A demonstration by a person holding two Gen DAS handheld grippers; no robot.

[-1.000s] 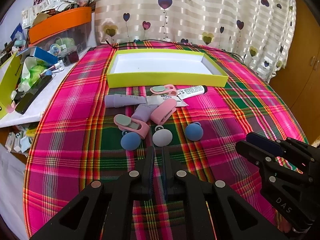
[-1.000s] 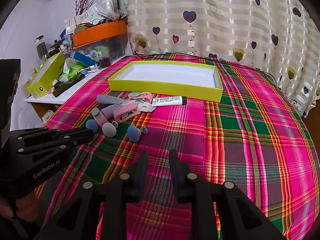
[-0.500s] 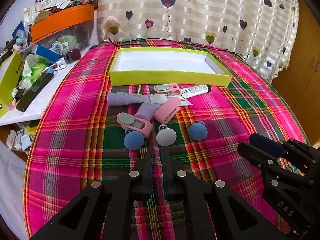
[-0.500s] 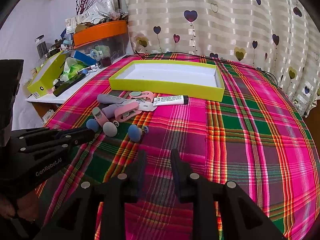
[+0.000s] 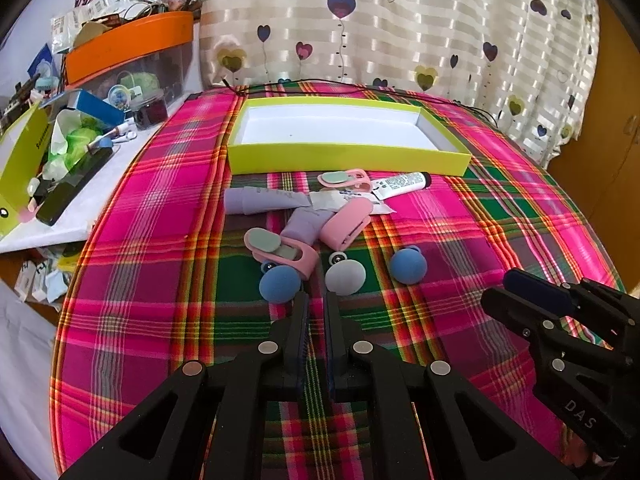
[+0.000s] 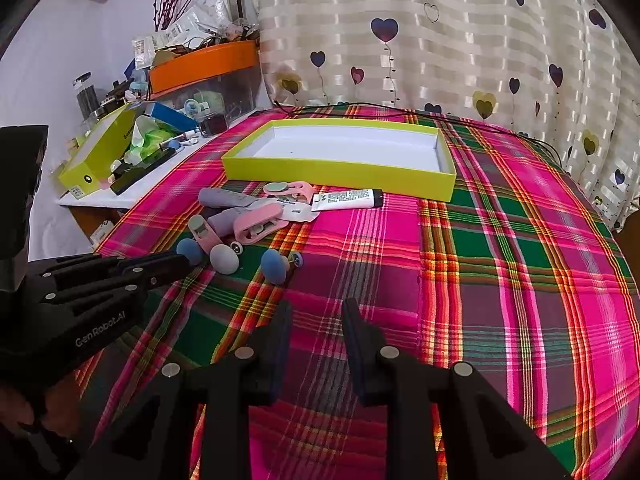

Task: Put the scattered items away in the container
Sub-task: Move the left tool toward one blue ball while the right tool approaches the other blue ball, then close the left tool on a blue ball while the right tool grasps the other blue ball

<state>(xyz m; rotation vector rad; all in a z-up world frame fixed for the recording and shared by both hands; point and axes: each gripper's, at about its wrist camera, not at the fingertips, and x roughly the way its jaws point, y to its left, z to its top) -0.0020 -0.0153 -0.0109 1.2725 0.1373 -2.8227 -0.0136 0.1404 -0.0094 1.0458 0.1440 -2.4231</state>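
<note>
Your left gripper (image 5: 315,305) hangs low over the plaid cloth (image 5: 500,240), its jaws pressed together with nothing between them; the tips point at the gap between two puffs. Your right gripper (image 6: 316,316) sits to its right, above bare cloth, jaws spread and empty; they have just been opening, and only plaid shows in the gap.

Just beyond your left tips lies a row of three round puffs: a blue puff (image 5: 280,283) on the left, a grey puff (image 5: 345,278) in the middle, and a second blue puff (image 5: 408,266) apart to the right. The left blue puff touches the near end of a pink clip (image 5: 282,251) with a grey-green pad.

Behind them is a loose heap: a lilac tube (image 5: 304,226) lying at a slant, a second pink clip (image 5: 347,222) leaning against it, and a longer lilac tube (image 5: 260,200) lying crosswise to the left. A white sachet (image 5: 336,202) lies partly under the clip. Further back, a third pink clip (image 5: 346,180) and a white tube (image 5: 402,184) with a black cap lie just before the box.

The yellow-green box (image 5: 348,158) stands on the cloth behind the heap, open, its white floor bare. None of the items is in it.

Off the tabletop's left edge a side shelf (image 5: 100,184) carries clutter, with an orange-lidded bin (image 5: 128,46) behind. A heart-print curtain (image 5: 400,20) hangs at the back.
</note>
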